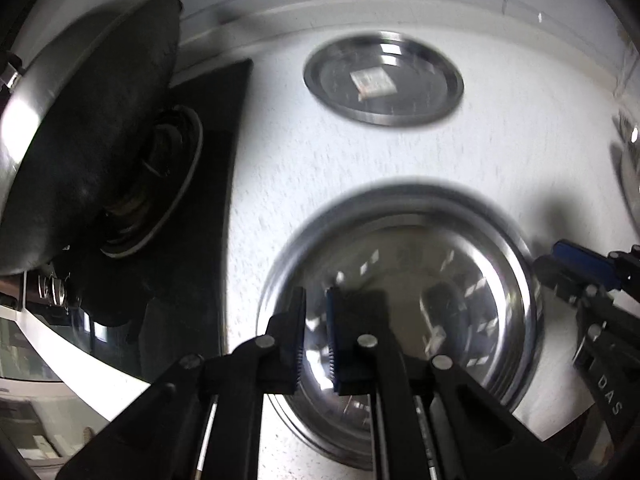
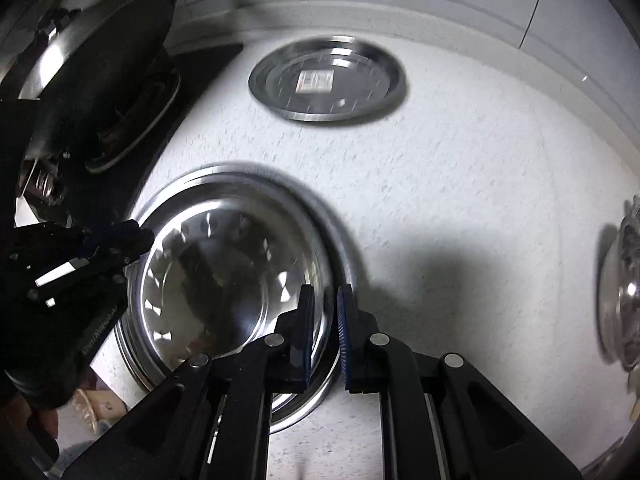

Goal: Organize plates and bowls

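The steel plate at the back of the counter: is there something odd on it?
Yes. The steel plate has a small white label stuck at the middle of its inside, where food would go. It seems to be a product sticker, and its print is too blurred to read. I see no spill or dent.

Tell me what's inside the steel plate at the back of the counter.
A white rectangular label lies flat near the centre of the steel plate. Nothing else shows in it. The print on the label is too blurred to read.
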`<move>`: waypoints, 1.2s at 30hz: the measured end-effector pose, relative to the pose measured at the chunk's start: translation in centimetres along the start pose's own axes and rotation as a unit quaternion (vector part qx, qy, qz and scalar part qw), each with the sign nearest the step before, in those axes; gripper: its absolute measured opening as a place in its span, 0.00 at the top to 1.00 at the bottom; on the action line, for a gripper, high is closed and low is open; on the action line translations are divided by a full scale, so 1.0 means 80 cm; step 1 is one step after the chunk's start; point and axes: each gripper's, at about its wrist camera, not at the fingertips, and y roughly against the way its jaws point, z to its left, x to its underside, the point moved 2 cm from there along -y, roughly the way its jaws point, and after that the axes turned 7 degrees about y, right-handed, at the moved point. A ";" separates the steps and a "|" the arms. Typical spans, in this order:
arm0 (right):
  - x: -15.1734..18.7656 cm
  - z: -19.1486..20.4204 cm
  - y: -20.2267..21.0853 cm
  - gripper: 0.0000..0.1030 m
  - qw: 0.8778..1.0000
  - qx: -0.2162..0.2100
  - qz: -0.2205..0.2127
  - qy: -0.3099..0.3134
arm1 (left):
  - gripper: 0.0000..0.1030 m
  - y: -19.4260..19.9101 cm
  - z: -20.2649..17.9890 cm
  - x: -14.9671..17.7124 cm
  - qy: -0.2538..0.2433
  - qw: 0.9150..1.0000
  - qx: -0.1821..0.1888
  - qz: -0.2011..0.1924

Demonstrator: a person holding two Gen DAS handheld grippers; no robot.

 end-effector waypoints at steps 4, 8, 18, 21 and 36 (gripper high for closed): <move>-0.049 -0.030 0.022 0.10 0.998 0.011 -0.055 0.000 | 0.79 0.009 0.008 -0.049 0.026 0.999 0.038 -0.010; -0.113 -0.063 0.018 0.09 0.997 0.029 -0.076 -0.002 | 0.53 0.001 0.013 -0.122 0.055 0.997 0.053 -0.018; -0.195 -0.130 -0.076 0.09 0.996 0.033 -0.037 -0.071 | 0.52 -0.091 0.011 -0.221 0.131 0.989 0.058 0.040; -0.207 -0.140 -0.107 0.09 0.996 0.022 -0.021 -0.088 | 0.52 -0.120 0.007 -0.231 0.145 0.986 0.055 0.061; -0.208 -0.114 -0.154 0.91 0.997 -0.015 0.033 -0.075 | 0.87 -0.148 0.010 -0.216 0.168 0.980 0.071 0.085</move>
